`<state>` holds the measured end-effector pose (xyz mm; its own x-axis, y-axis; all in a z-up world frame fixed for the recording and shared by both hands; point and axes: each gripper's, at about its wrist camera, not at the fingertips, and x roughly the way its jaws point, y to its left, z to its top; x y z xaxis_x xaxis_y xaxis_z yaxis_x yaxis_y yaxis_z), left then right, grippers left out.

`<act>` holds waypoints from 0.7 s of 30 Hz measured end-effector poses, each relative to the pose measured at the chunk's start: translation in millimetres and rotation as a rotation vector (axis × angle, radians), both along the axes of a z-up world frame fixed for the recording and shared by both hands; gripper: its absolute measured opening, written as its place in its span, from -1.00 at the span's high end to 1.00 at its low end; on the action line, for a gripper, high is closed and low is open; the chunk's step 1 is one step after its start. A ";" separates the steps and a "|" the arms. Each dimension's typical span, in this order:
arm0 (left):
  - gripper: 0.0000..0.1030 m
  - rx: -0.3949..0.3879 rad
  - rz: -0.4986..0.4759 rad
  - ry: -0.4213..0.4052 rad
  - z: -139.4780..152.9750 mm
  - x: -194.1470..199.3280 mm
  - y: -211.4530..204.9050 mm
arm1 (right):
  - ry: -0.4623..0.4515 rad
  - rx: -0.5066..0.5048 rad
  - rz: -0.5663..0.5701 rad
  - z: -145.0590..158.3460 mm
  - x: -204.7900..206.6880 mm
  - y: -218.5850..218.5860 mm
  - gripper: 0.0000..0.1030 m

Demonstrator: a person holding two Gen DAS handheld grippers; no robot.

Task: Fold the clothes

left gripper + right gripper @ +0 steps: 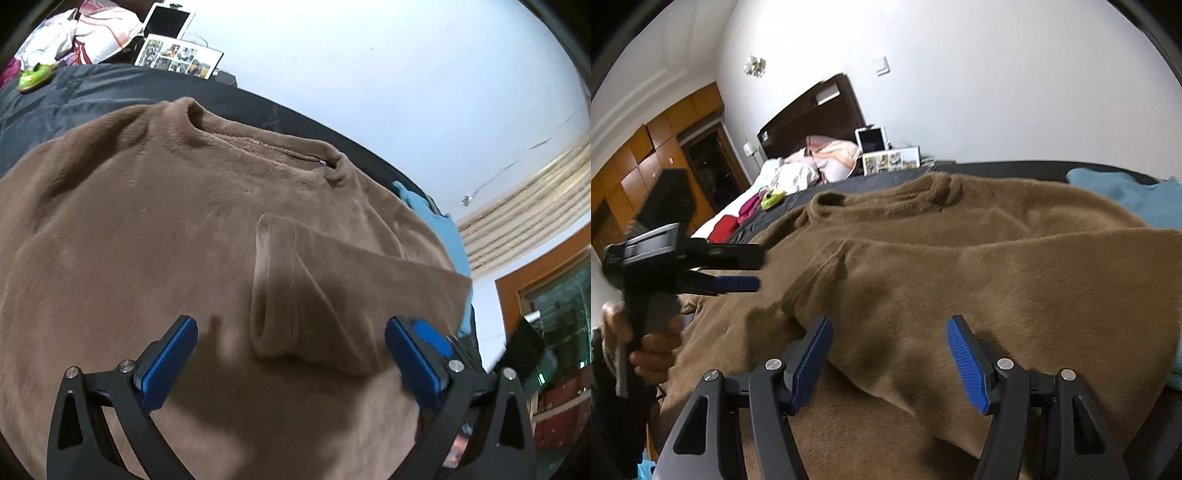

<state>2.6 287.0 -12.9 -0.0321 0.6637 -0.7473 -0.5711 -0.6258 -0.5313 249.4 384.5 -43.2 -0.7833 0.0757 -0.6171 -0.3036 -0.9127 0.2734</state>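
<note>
Left wrist view: the left gripper [291,354] has its jaws spread wide and empty over the brown fleece sweater [147,240]; its folded sleeve [295,288] runs lengthwise straight ahead, between the fingers.

Right wrist view: the right gripper [890,360], jaws apart and empty, hangs nearer that sleeve's edge.

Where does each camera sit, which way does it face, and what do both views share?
Left wrist: on the left gripper, angled down onto the brown fleece top; its own open fingers show.
Right wrist: on the right gripper, looking across the top toward the headboard; open fingers and the person's left hand show.
Shared: the top, the photo collage.
</note>
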 end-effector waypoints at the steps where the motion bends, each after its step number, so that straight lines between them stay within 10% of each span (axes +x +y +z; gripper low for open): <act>1: -0.98 -0.006 -0.004 0.002 -2.9 -2.0 5.7 | 0.007 0.001 -0.010 1.2 2.1 2.3 -0.29; 13: -0.82 -0.037 -0.095 -0.023 -23.3 1.6 55.0 | 0.111 -0.002 -0.162 19.1 28.4 24.7 -0.29; 18: 0.12 -0.075 -0.122 -0.015 -28.9 4.7 65.8 | 0.200 0.041 -0.287 33.8 50.9 36.4 -0.29; 21: 0.37 -0.043 -0.120 -0.021 -22.5 3.4 63.9 | 0.231 0.031 -0.358 37.2 62.4 48.2 -0.35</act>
<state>6.0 350.9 -35.4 0.0619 0.6292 -0.7748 -0.6322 -0.5760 -0.5182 311.9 432.7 -6.0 -0.8215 0.3833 -0.4221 -0.5367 -0.7697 0.3456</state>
